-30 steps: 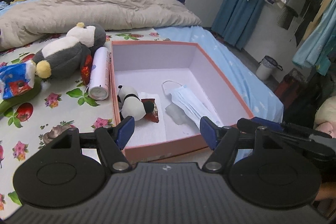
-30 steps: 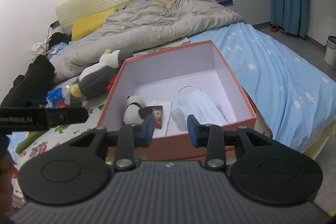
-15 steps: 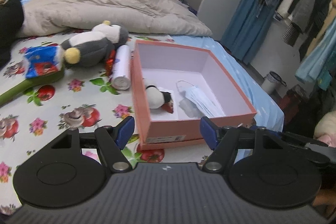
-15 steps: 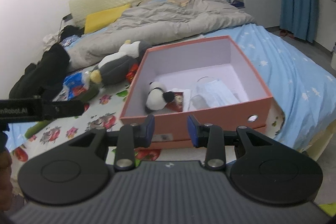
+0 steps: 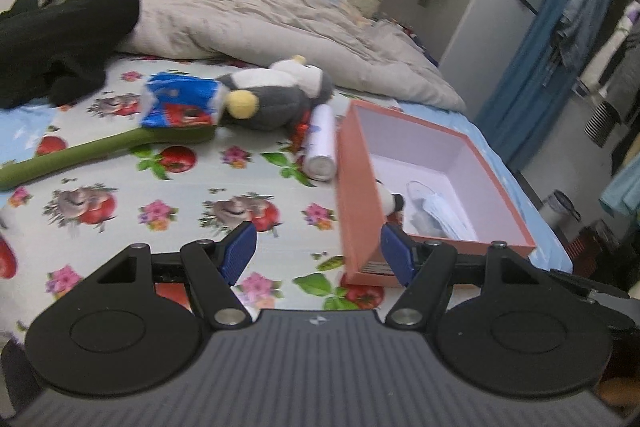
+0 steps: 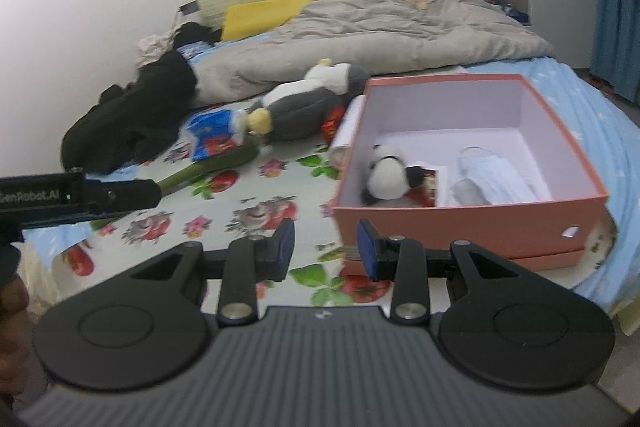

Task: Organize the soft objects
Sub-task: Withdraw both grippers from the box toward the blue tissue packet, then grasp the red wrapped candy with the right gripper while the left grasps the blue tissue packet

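Grey penguin plush [image 5: 276,99] lies on bed, centre frame, long axis left-right, head twd pink box [image 5: 356,187] at right. Left gripper [image 5: 316,251] + right gripper [image 6: 325,243]: jaws released, holding 0.

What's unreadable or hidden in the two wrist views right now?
- Small panda plush: left wrist view, mostly behind the near wall of the salmon cardboard box.
- White cylindrical bottle: right wrist view, largely behind that box.
- Label on the blue-and-red packet: both views, motion blur.
- Red item under the grey-and-white penguin plush: mostly covered, cannot identify.
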A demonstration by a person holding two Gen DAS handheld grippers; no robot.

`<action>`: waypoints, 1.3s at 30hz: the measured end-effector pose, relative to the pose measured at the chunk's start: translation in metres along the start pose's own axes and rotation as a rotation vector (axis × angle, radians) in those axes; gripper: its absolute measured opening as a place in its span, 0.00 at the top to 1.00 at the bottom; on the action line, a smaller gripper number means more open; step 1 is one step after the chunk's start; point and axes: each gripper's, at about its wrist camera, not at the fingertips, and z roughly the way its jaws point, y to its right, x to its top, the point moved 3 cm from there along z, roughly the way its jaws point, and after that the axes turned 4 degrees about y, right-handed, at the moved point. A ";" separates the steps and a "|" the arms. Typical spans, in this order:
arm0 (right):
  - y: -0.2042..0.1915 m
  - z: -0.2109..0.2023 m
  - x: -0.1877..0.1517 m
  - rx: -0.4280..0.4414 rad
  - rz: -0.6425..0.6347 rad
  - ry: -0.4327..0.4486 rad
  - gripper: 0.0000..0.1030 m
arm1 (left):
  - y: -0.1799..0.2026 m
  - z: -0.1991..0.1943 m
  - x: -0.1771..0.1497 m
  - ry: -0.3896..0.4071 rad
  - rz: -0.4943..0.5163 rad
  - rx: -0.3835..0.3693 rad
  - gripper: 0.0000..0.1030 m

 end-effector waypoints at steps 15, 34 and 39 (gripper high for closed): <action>-0.055 0.021 -0.018 0.078 -0.079 -0.059 0.64 | -0.059 0.005 -0.016 -0.028 -0.123 0.073 0.29; -0.071 0.134 0.035 0.015 -0.100 -0.067 0.64 | -0.117 0.145 0.052 -0.079 -0.132 0.146 0.29; -0.072 0.179 0.049 -0.007 -0.085 -0.072 0.64 | -0.134 0.191 0.067 -0.088 -0.118 0.164 0.29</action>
